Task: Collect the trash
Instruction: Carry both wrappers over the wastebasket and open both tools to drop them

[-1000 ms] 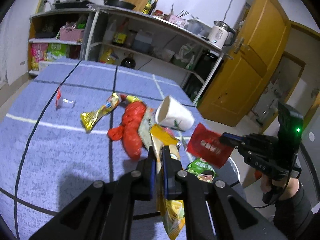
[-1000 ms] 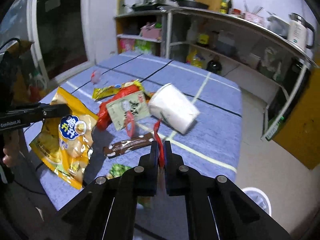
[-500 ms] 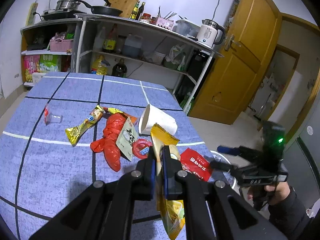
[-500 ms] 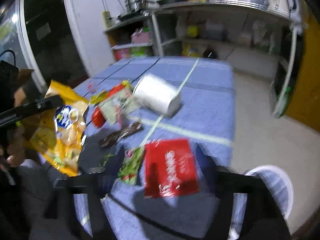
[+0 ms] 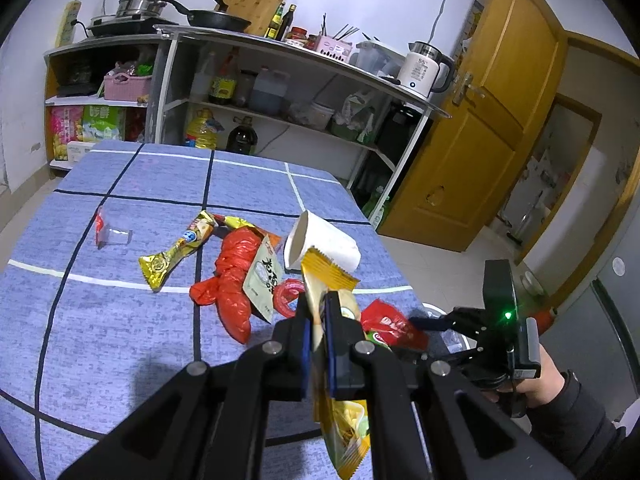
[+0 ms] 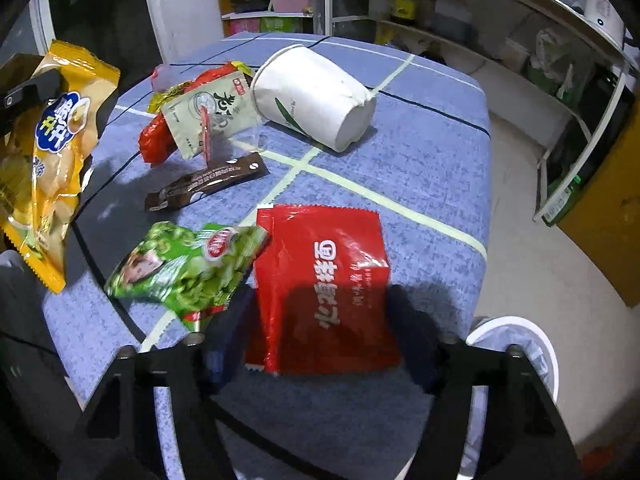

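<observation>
Left gripper clamped on yellow snack bag, bag hanging above near edge of blue tablecloth. Left to right on cloth: clear wrapper, gold wrapper, red plastic bag, white paper cup on its side, green pea packet, red packet. Right gripper jaws apart, have just been closing, red packet lying flat between them, pads not pressing it. White bin on floor at right.

Left tongs: jaws clamped together, pointing slightly downward.
Right tongs: jaws apart, just been closing, tilted steeply down.
Right hand: dark sleeve, gripping the handle.
</observation>
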The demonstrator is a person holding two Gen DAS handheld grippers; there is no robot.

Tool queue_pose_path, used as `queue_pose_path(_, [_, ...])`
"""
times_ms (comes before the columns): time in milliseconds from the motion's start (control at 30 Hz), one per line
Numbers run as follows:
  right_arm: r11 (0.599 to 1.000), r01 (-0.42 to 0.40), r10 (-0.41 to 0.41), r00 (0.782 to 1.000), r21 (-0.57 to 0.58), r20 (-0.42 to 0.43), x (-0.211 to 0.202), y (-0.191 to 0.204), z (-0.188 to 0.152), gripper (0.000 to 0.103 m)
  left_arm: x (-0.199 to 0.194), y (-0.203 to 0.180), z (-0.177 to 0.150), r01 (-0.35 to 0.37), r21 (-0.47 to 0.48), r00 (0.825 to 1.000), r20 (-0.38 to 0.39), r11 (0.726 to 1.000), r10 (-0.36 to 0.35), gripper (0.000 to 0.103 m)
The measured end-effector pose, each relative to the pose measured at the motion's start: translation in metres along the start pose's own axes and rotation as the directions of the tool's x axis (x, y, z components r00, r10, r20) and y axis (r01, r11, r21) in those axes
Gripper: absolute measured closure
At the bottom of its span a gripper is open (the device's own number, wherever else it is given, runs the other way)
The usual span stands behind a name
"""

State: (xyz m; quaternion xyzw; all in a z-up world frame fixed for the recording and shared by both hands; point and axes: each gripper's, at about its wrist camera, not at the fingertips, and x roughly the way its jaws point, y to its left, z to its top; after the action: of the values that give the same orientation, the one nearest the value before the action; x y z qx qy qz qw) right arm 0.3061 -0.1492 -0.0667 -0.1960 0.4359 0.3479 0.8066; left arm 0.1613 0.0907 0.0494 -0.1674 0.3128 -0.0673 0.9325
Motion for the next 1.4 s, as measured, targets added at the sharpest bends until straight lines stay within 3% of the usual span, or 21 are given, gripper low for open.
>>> queue_pose_path(33, [1.0, 0.006, -0.006, 1.0, -0.001, 0.003, -0.001, 0.0, 0.0, 0.074, -0.001, 0.0, 0.001, -0.001, 0.0, 1.0, 0.002, 1.0, 0.001, 0.096])
queue_pose_path(233, [0.998, 0.062, -0.062, 0.998, -0.013, 0.01, -0.005, 0.005, -0.001, 0.089, -0.004, -0.001, 0.002, -0.002, 0.003, 1.0, 0.007, 1.0, 0.002, 0.096])
queue_pose_path(433, [0.997, 0.062, -0.064, 0.997, 0.05, 0.041, -0.018, -0.008, -0.008, 0.091, -0.005, -0.006, 0.007, 0.006, 0.009, 1.0, 0.013, 1.0, -0.006, 0.096])
queue_pose_path(667, [0.983, 0.057, -0.081, 0.988, 0.173, 0.135, -0.055, -0.037, -0.021, 0.091, 0.012, -0.03, 0.021, 0.059, 0.018, 0.998, 0.005, 0.998, -0.059, 0.096])
queue_pose_path(800, [0.964, 0.093, -0.136, 0.977, 0.248, 0.163, -0.073, -0.057, -0.036, 0.091, 0.039, -0.066, 0.026, 0.099, 0.074, 0.995, -0.027, 0.992, -0.097, 0.096])
queue_pose_path(1067, [0.891, 0.188, -0.249, 0.963, 0.413, 0.098, -0.079, -0.119, -0.08, 0.091, 0.12, -0.149, 0.021, 0.18, 0.187, 0.977, -0.152, 0.966, -0.152, 0.096])
queue_pose_path(1400, [0.807, 0.24, -0.281, 0.96, 0.54, -0.006, -0.063, -0.178, -0.124, 0.091, 0.223, -0.233, 0.0, 0.206, 0.27, 0.946, -0.3, 0.94, -0.121, 0.096])
